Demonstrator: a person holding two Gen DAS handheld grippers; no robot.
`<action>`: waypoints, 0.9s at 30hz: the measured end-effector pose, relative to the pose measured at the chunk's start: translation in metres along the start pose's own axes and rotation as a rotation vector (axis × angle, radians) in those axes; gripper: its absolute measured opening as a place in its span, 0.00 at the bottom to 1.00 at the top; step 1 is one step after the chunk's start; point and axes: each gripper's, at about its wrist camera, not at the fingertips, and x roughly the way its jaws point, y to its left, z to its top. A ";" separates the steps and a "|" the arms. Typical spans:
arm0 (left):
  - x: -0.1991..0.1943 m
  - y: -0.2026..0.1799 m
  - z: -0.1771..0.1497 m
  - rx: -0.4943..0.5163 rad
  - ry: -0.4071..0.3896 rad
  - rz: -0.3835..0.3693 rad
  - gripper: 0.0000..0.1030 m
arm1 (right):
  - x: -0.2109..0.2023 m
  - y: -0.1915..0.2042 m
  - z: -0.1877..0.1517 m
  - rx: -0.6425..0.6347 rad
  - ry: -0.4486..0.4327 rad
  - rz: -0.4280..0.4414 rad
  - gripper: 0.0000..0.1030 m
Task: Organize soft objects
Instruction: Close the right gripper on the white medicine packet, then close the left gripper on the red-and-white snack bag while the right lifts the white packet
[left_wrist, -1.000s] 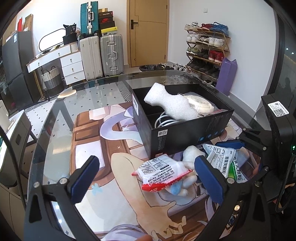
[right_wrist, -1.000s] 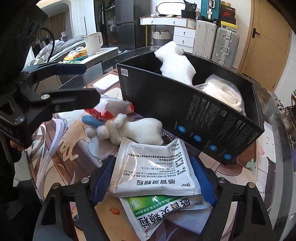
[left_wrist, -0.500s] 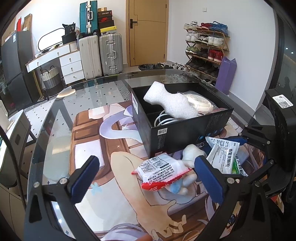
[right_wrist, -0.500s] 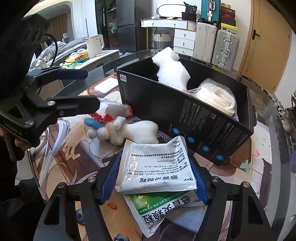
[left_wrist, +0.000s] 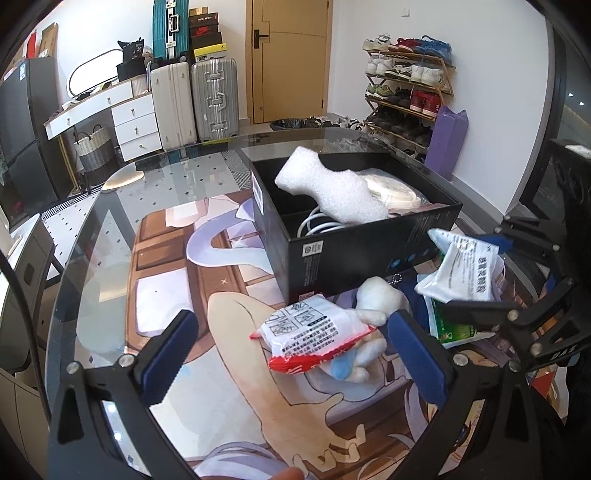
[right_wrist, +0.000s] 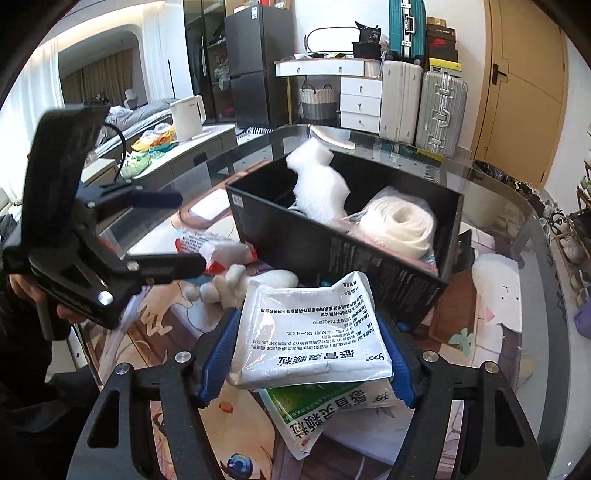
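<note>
My right gripper (right_wrist: 308, 350) is shut on a white medicine packet (right_wrist: 314, 336) and holds it above the table, near the front wall of the black box (right_wrist: 369, 273). The same packet (left_wrist: 461, 273) shows at the right of the left wrist view. A green and white packet (right_wrist: 321, 413) lies under it. My left gripper (left_wrist: 291, 343) is open around a red and white packet (left_wrist: 314, 332) that lies on a white plush toy (left_wrist: 373, 295). The box (left_wrist: 332, 254) holds white foam (left_wrist: 332, 192) and a bagged white roll (right_wrist: 395, 221).
The glass table (left_wrist: 110, 240) has a printed mat (left_wrist: 236, 332) under it. Suitcases (left_wrist: 195, 99), a drawer unit and a shoe rack (left_wrist: 406, 85) stand beyond the table. A white kettle (right_wrist: 188, 118) stands on a side counter.
My right gripper has lifted the white packet up off the table and toward the box. The left gripper has stayed open around the red and white packet.
</note>
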 end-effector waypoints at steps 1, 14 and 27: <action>0.002 0.000 0.000 -0.007 0.006 0.002 1.00 | -0.002 0.000 0.001 0.002 -0.004 0.000 0.70; 0.013 0.024 -0.002 -0.147 0.054 -0.042 1.00 | -0.009 0.002 0.004 -0.003 -0.015 -0.001 0.70; 0.020 0.027 -0.004 -0.167 0.091 -0.087 0.89 | -0.009 0.002 0.005 -0.005 -0.014 0.000 0.70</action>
